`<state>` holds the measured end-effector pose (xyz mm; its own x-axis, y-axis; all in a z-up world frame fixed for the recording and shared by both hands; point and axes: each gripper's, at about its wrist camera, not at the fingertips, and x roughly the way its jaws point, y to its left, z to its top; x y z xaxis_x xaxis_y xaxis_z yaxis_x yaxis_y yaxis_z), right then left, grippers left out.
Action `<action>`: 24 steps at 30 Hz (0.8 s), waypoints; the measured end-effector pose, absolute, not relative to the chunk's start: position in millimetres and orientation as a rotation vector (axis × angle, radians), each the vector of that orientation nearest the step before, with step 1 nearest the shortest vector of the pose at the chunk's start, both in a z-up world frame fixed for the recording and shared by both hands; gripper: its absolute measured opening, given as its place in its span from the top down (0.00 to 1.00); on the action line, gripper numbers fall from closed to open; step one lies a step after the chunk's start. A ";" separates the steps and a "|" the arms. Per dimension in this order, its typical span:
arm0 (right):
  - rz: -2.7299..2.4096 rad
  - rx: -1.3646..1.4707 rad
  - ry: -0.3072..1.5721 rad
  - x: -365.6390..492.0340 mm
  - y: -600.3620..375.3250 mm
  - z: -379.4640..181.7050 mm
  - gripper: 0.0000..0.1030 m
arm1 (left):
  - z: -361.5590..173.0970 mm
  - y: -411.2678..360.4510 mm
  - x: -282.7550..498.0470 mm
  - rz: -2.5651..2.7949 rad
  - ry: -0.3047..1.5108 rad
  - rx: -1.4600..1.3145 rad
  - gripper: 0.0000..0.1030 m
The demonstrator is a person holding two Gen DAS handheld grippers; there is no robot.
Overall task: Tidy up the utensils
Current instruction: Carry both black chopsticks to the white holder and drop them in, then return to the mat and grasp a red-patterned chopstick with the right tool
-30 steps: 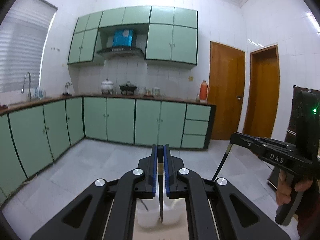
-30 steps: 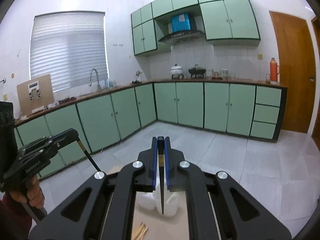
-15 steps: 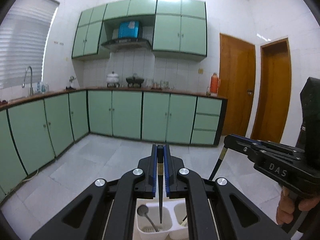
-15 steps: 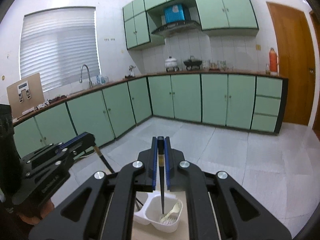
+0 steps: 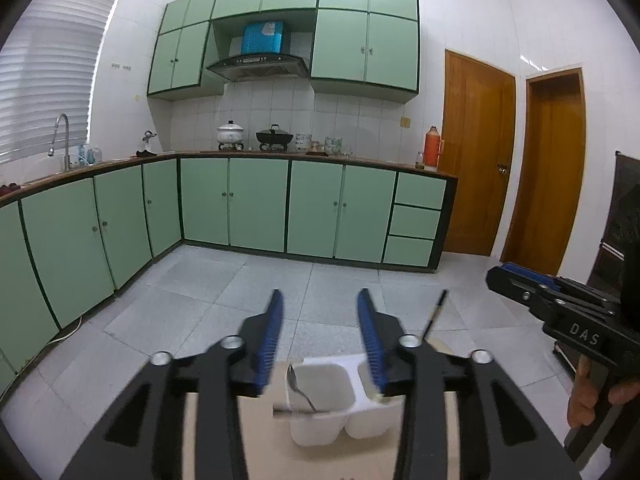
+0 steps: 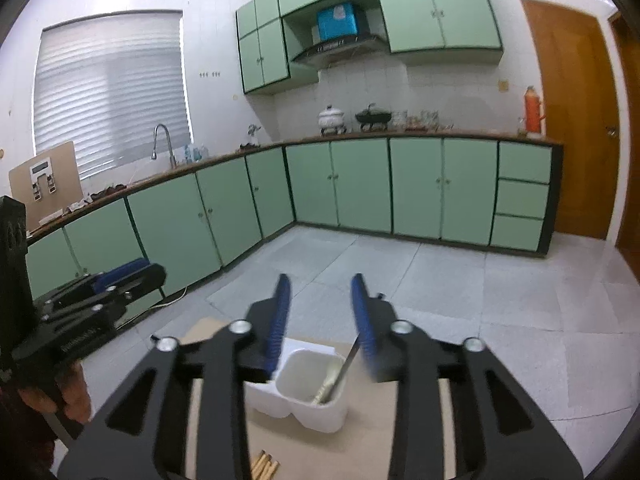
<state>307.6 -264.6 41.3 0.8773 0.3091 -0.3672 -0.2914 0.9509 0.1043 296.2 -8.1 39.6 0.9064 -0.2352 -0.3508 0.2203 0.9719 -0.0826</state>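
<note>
A white two-compartment holder (image 5: 320,420) (image 6: 308,396) stands on a tan table top (image 5: 248,440). A metal spoon (image 5: 298,386) leans in one compartment. In the other stands a thin dark stick (image 5: 434,314) (image 6: 340,372), above pale utensils. A blurred grey streak (image 5: 300,411) crosses the holder's front rim. My left gripper (image 5: 320,296) hovers just above and before the holder; its jaws are opening, with nothing between the blue pads. My right gripper (image 6: 320,280) hangs over the holder the same way, its jaws opening and empty. Each gripper shows at the edge of the other's view (image 5: 504,276) (image 6: 156,272).
Wooden chopsticks (image 6: 264,464) lie on the table near its front. Beyond the table is grey tiled floor (image 5: 280,288), then green cabinets (image 5: 312,208) along the back and left walls. Two wooden doors (image 5: 480,160) are at the right. A hand (image 5: 588,400) grips the right tool.
Both grippers were shut on a thin dark stick; now both stand open and the sticks have left the jaws. Both have sunk toward the holder, which fills more of each view.
</note>
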 end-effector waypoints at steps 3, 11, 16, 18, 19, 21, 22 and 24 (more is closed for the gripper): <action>0.289 0.020 0.363 273.9 -269.5 35.6 0.44 | 36.5 -3.2 266.4 -0.238 0.367 -0.037 0.52; 0.252 0.030 0.381 184.0 -274.0 -19.3 0.28 | -7.3 2.4 187.1 -0.208 0.395 -0.067 0.44; 0.257 0.037 0.463 141.8 -267.1 -60.6 0.28 | -47.3 0.2 150.3 -0.199 0.477 -0.018 0.44; 0.267 0.039 0.509 127.7 -262.8 -78.8 0.28 | -65.8 0.3 137.9 -0.194 0.525 0.008 0.44; 0.268 0.034 0.524 120.4 -259.8 -85.8 0.28 | -73.8 0.0 133.0 -0.197 0.549 0.009 0.44; 0.274 0.002 0.562 106.6 -253.1 -103.3 0.32 | -91.6 1.8 123.9 -0.197 0.600 0.011 0.44; 0.277 -0.012 0.574 100.6 -248.7 -109.8 0.35 | -98.7 2.5 120.6 -0.196 0.621 0.009 0.44; 0.289 -0.036 0.601 92.0 -241.7 -121.3 0.40 | -110.8 3.9 113.8 -0.203 0.655 0.000 0.44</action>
